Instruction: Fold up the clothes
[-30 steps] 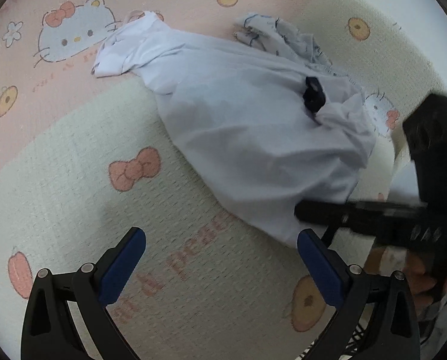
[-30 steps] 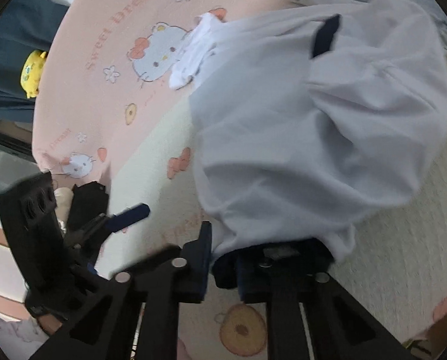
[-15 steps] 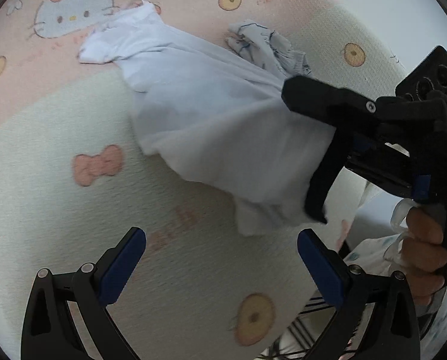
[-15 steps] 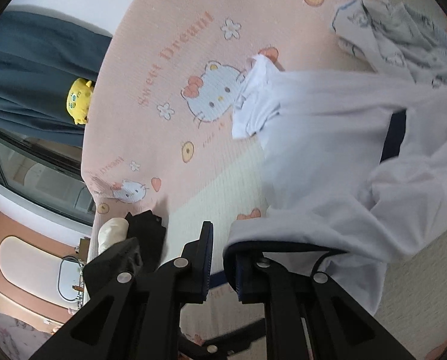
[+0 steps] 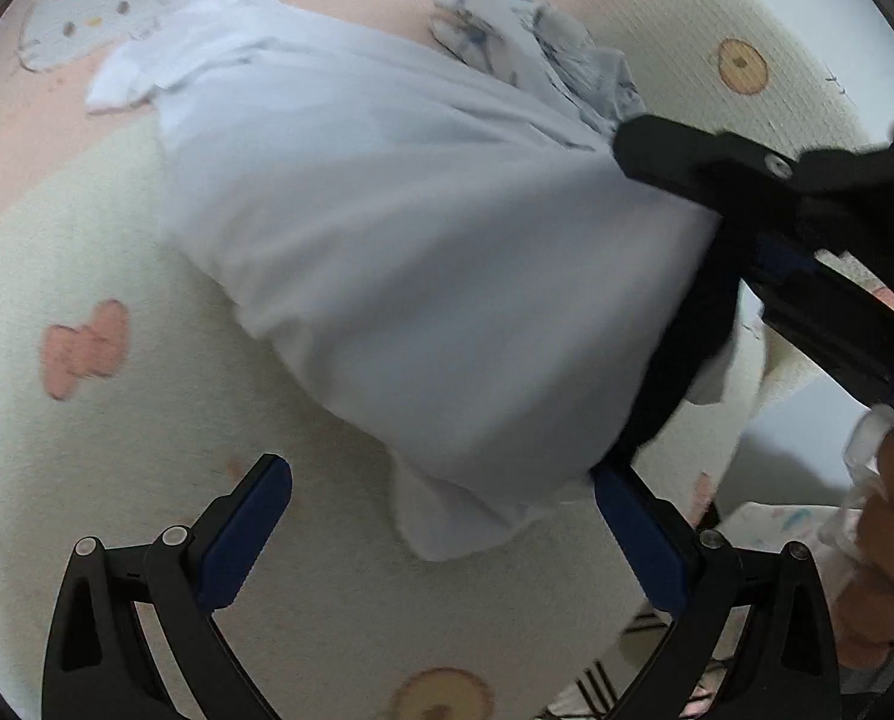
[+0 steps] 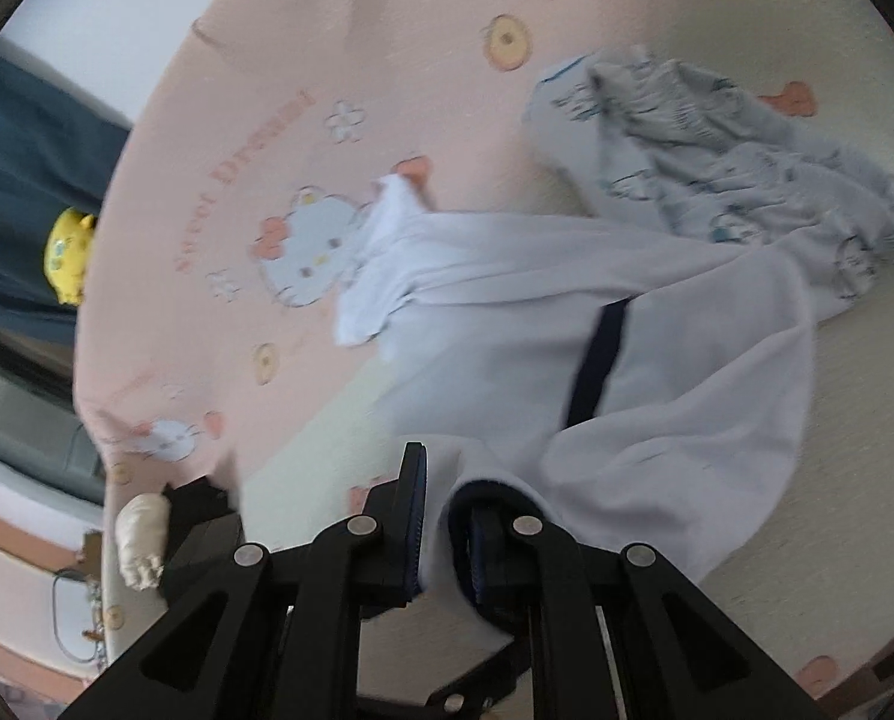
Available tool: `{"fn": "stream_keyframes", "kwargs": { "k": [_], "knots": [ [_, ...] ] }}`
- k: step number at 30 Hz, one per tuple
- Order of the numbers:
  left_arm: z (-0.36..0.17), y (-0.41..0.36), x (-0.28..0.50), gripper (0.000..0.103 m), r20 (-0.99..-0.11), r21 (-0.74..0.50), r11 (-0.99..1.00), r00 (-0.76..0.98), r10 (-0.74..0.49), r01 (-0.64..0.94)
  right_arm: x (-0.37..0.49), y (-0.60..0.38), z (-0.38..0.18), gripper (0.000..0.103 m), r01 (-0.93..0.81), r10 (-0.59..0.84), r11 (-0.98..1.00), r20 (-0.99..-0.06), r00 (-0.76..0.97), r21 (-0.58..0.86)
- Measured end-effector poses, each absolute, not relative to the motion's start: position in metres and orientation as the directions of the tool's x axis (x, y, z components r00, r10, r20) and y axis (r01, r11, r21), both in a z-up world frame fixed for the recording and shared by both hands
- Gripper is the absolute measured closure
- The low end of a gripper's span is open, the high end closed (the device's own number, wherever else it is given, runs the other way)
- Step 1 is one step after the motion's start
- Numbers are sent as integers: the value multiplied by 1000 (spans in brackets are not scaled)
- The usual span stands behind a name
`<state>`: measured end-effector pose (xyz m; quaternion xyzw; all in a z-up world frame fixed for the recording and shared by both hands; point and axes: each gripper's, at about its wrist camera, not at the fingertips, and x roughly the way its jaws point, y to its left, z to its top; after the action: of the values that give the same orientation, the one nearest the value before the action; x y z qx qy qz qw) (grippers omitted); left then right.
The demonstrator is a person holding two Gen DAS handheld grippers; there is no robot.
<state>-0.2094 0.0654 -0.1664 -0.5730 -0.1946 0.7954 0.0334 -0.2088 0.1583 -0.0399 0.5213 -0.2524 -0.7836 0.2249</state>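
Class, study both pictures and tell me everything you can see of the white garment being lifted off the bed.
The white garment looks like soft, thin cloth, plain white with a dark navy trim at the gripped edge and one dark navy strip across its middle. It is unfolded and crumpled. The right gripper is shut on that trimmed edge and holds it raised, so the cloth hangs in a drape. Its far end, a small white flap, lies on the pink cartoon-print bedspread. A grey patterned garment lies beside it and seems to touch it. The open left gripper holds nothing.

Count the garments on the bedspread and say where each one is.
2. The white shirt is lifted at its collar by the right gripper, its far end trailing on the bedspread. The patterned grey garment lies crumpled behind it. More may be hidden underneath.
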Motion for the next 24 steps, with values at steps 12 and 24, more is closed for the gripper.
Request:
{"fn": "stream_keyframes", "kwargs": {
  "k": [12,24],
  "knots": [
    [-177,95,-227,1,-926,-187,-980,-344,154,64,-222,204,-48,92,-57,-420,-872,-802,-424,487],
    [-171,119,-227,68,-896,-85,-984,-420,145,-159,-214,205,-61,71,-44,-445,-871,-823,-353,490]
  ]
}}
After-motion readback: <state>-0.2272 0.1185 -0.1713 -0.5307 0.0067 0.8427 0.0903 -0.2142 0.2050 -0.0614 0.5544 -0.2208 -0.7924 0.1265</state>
